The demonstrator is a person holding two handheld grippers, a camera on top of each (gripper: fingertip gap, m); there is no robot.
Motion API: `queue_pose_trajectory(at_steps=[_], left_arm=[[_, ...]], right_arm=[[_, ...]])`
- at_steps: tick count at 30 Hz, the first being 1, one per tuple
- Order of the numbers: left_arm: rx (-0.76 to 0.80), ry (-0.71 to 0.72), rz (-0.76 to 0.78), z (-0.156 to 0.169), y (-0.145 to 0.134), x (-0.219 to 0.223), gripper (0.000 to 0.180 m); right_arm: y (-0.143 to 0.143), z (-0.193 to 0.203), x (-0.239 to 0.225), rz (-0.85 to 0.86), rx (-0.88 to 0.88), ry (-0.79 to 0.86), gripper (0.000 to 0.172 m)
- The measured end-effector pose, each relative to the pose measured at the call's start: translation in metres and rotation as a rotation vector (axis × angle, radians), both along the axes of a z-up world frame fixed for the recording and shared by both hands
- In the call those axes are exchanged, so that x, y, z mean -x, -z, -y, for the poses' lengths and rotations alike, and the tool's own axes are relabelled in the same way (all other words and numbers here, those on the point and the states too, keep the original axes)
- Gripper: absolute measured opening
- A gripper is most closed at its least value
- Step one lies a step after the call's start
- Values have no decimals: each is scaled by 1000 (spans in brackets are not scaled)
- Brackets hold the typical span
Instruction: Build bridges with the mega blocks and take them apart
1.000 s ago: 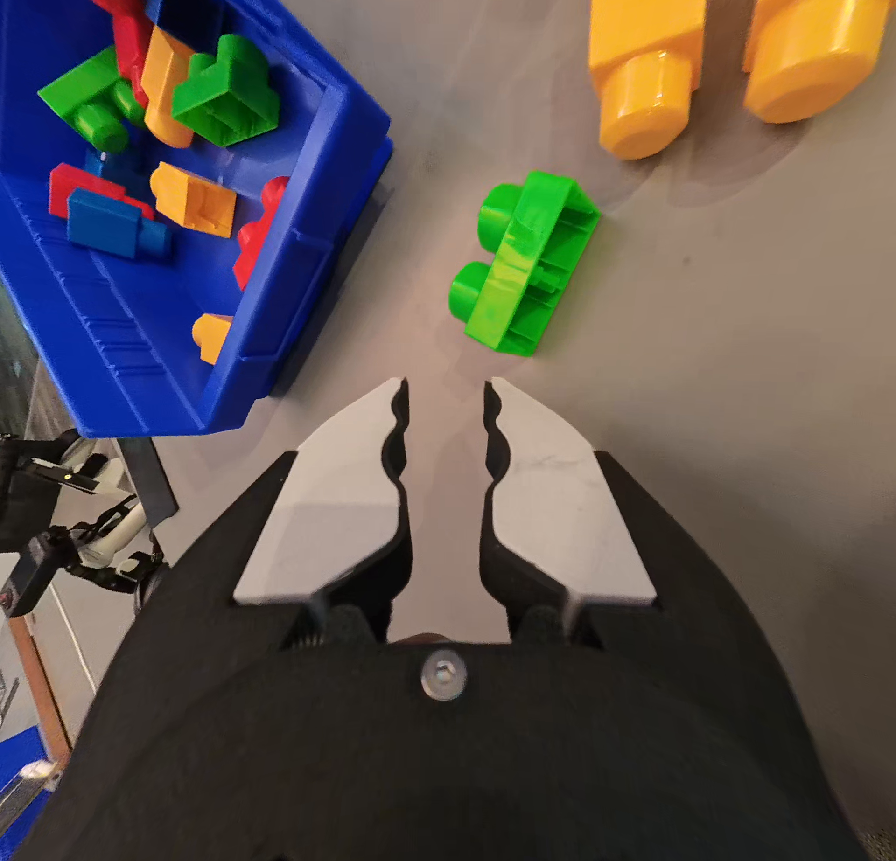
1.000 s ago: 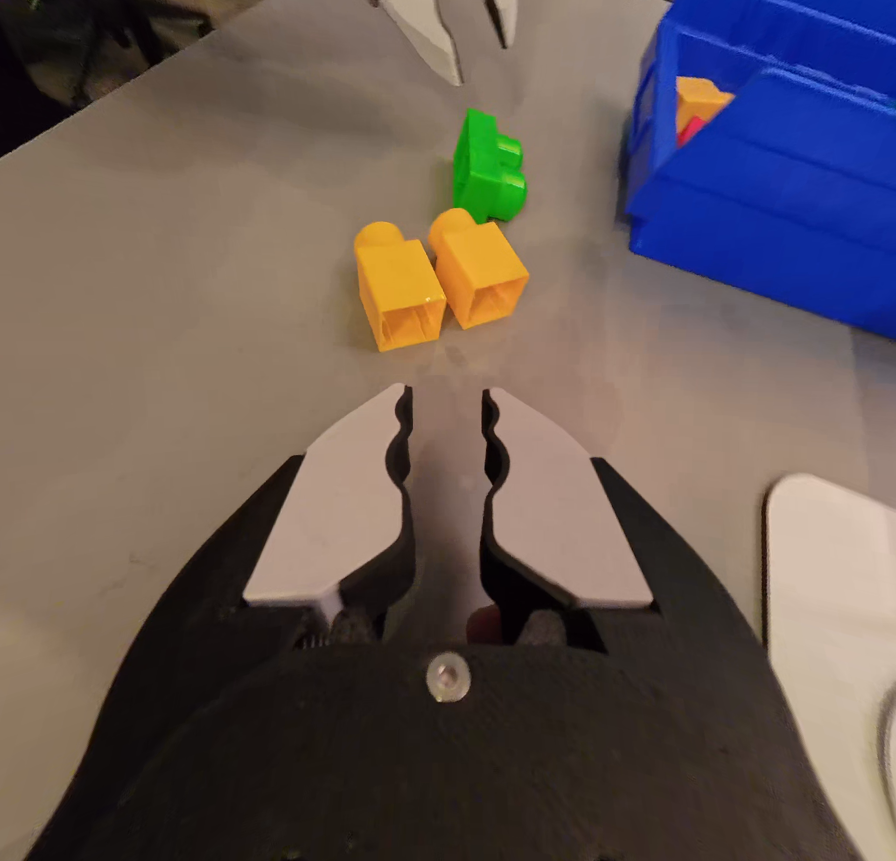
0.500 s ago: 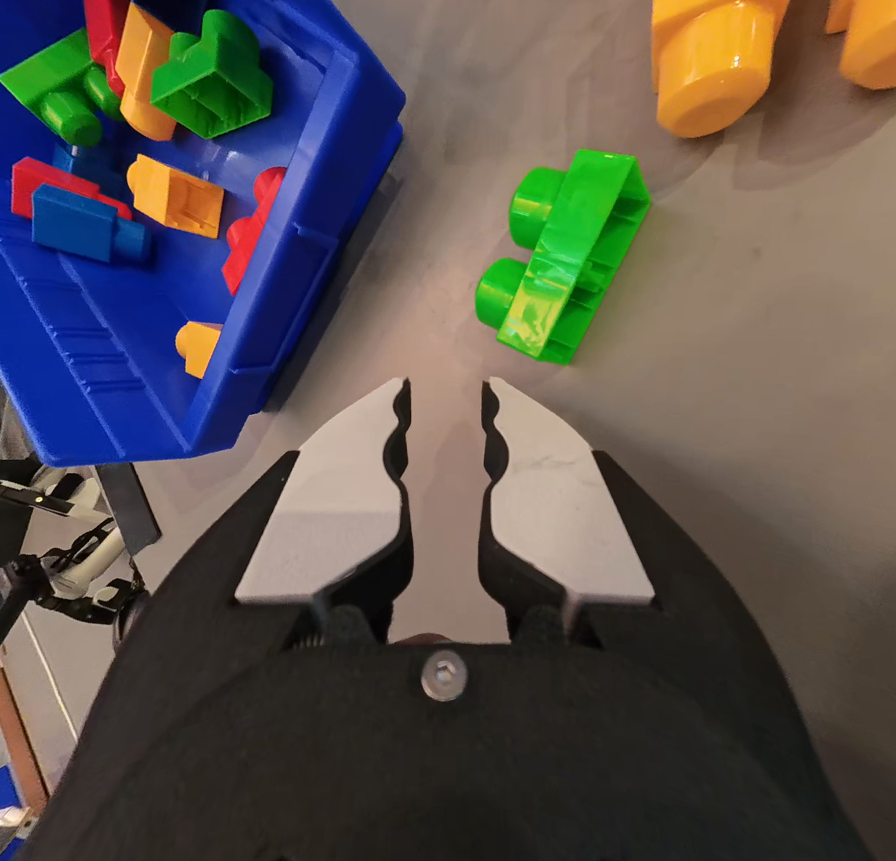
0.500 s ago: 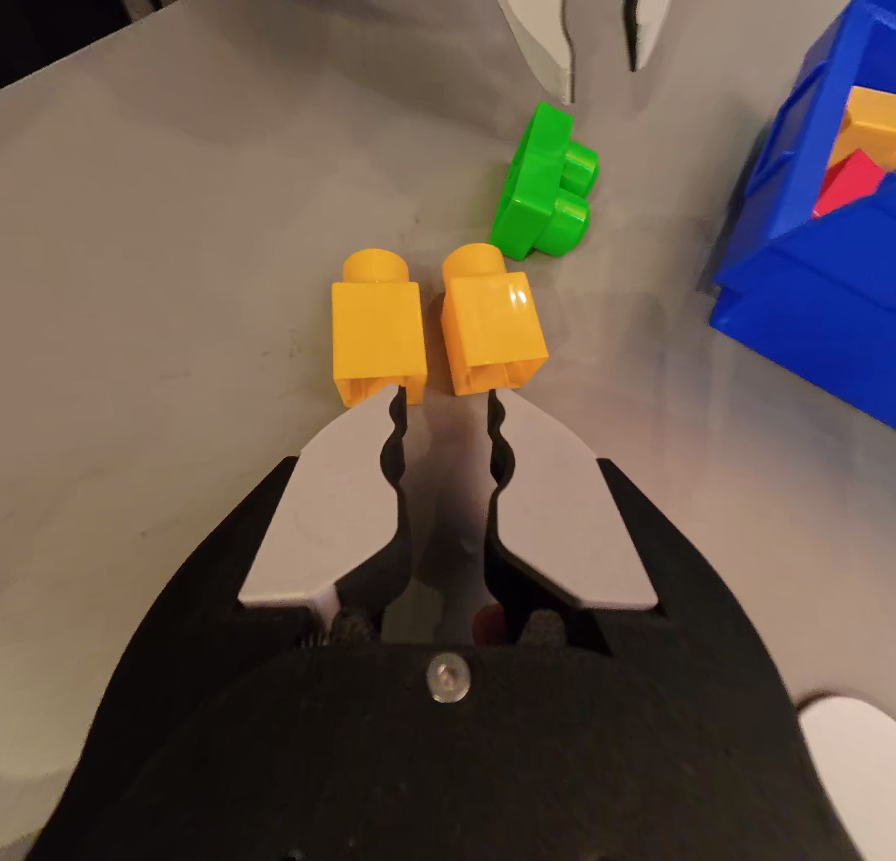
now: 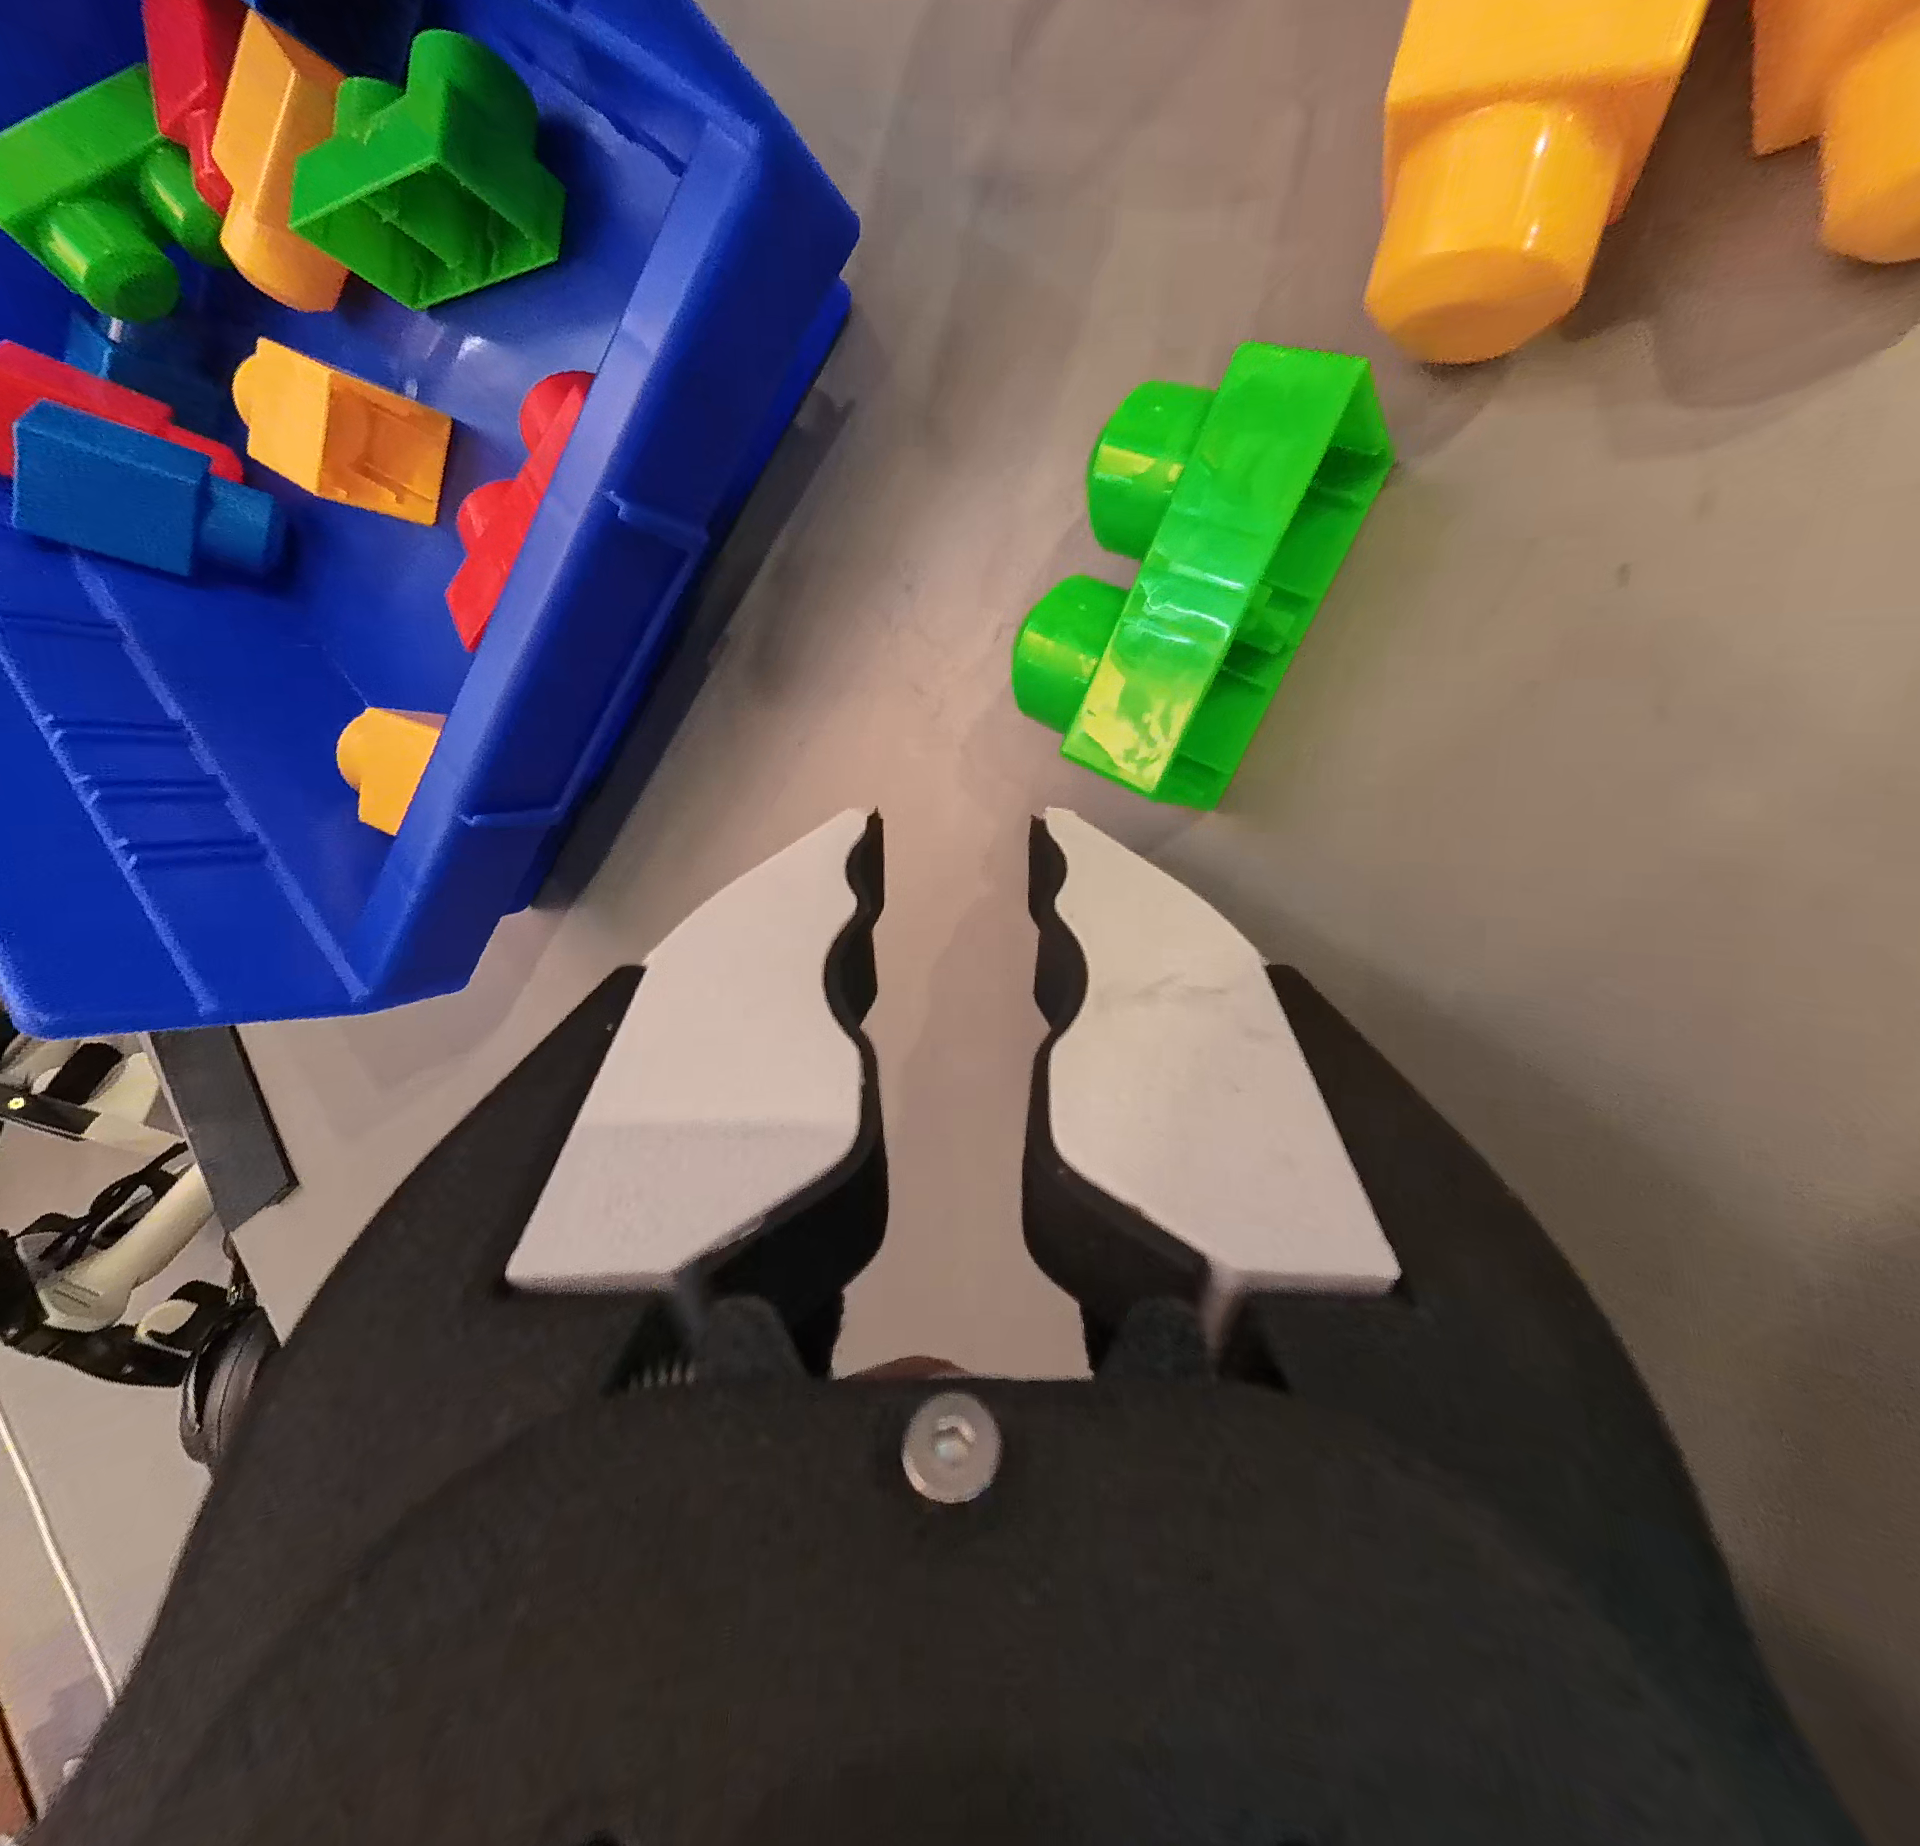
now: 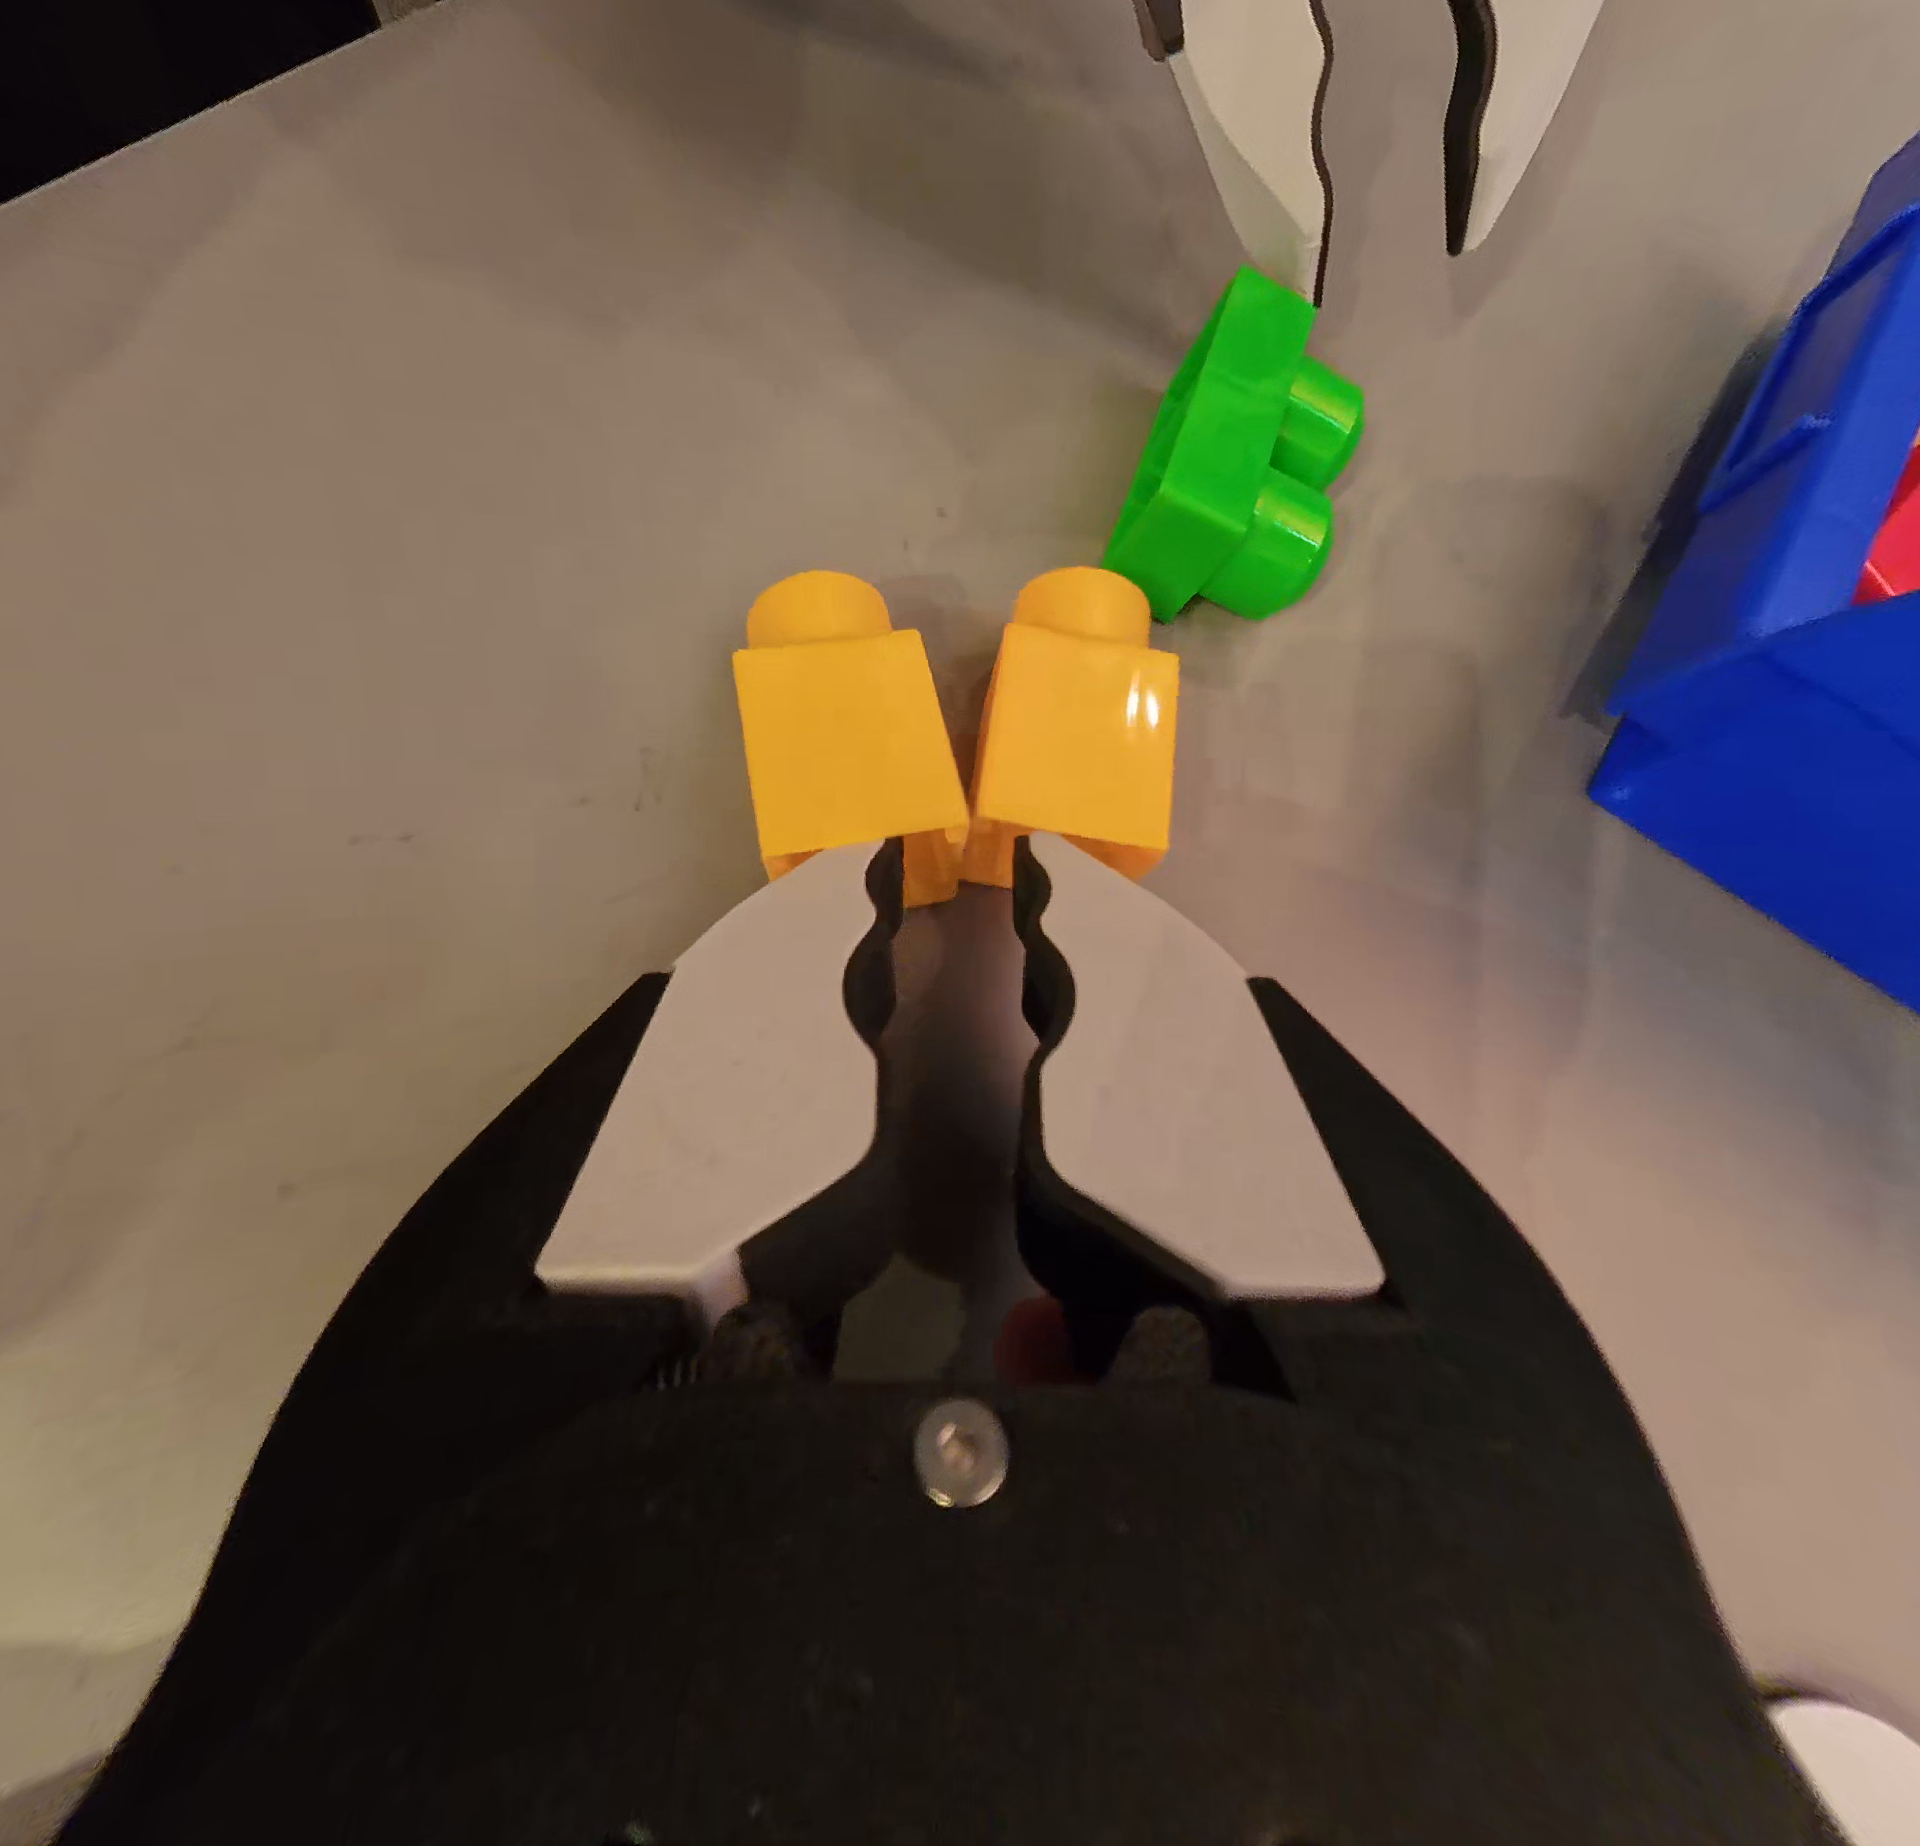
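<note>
Two yellow single-stud blocks lie side by side on the grey table, the left one (image 6: 842,736) and the right one (image 6: 1081,736), with their near open ends touching. My right gripper (image 6: 951,851) is at those open ends, one fingertip at each block, pinching their adjoining walls between the pads. A green two-stud block (image 5: 1216,591) lies on its side just ahead and right of my left gripper (image 5: 956,820), which is open and empty above the table. The green block (image 6: 1226,466) and the left gripper (image 6: 1387,269) also show in the right wrist view. The yellow blocks' studs (image 5: 1507,155) show at top right in the left wrist view.
A blue bin (image 5: 644,508) holding several red, green, yellow and blue blocks stands left of my left gripper; it is at the right edge of the right wrist view (image 6: 1787,757). The table's edge and gear on the floor (image 5: 104,1225) lie lower left. A white object (image 6: 1849,1786) sits bottom right.
My right gripper moved forward to the two yellow blocks and narrowed on their near ends, which swung together. My left gripper drifted closer to the green block, still open.
</note>
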State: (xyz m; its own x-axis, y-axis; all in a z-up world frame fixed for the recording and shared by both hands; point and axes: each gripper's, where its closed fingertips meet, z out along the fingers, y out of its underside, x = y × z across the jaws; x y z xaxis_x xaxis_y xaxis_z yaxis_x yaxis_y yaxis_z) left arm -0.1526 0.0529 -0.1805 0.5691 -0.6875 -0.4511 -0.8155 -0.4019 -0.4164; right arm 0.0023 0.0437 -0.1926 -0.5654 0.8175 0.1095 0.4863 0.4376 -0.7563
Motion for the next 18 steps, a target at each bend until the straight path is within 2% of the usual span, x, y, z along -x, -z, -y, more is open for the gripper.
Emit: queue_pose_trajectory(at_steps=[9, 18], left_arm=[[-6, -14, 7, 0, -1, 4, 26], [-18, 29, 104, 20, -17, -29, 26]], right_arm=[[0, 8, 11, -2, -10, -21, 4], [-6, 12, 11, -55, -17, -12, 4]])
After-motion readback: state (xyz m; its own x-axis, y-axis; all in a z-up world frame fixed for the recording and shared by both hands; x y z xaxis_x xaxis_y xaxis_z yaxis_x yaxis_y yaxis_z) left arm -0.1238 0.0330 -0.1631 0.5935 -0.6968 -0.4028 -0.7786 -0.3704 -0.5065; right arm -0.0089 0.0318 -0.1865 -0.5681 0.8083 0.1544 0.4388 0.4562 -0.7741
